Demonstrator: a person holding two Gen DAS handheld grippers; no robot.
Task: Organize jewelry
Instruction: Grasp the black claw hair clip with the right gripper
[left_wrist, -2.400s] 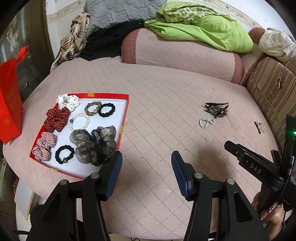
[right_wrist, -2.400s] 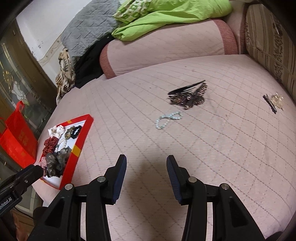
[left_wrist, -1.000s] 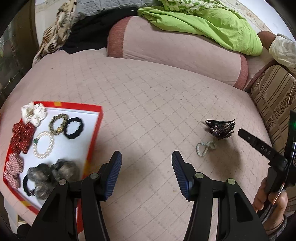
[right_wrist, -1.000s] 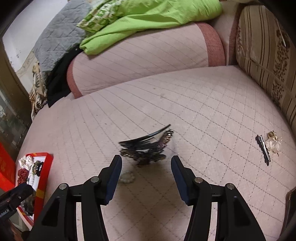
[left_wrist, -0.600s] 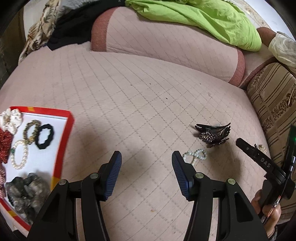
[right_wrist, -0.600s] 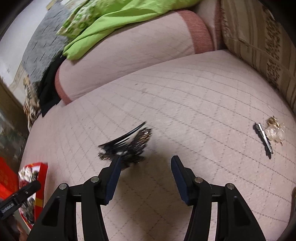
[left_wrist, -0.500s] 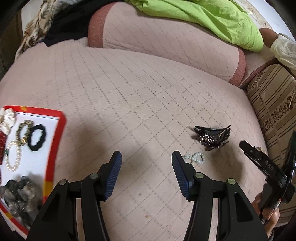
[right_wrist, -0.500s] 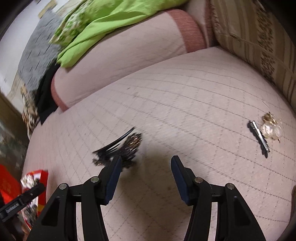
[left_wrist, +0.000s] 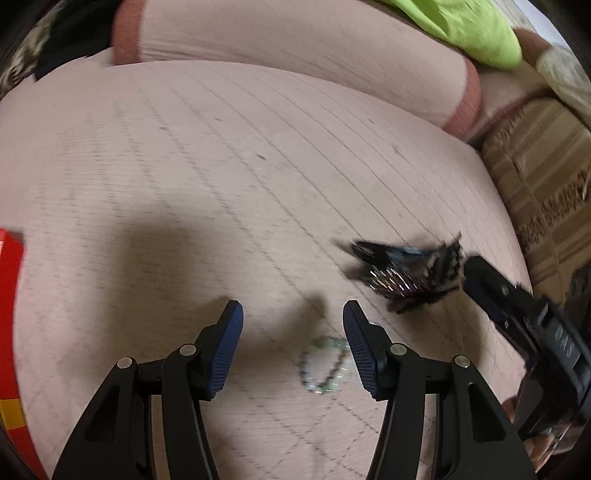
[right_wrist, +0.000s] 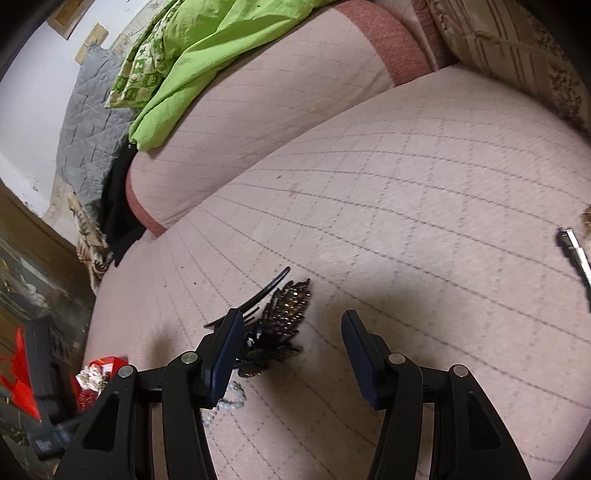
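The left gripper (left_wrist: 291, 321) hangs low over the pink quilted bed cover (left_wrist: 221, 155), its two blue pads apart with nothing squeezed between them. A small bead bracelet (left_wrist: 325, 363) lies on the cover in that gap, close to the right-hand pad — whether it touches is too blurry to tell. Near it lies a black sparkly hair clip (left_wrist: 406, 271). The right gripper (right_wrist: 291, 328) is also spread apart and holds nothing; the hair clip (right_wrist: 280, 325) sits just by its left pad. At the far left edge is the red tray (left_wrist: 11, 295). Another small clip (right_wrist: 576, 254) lies well apart, far right.
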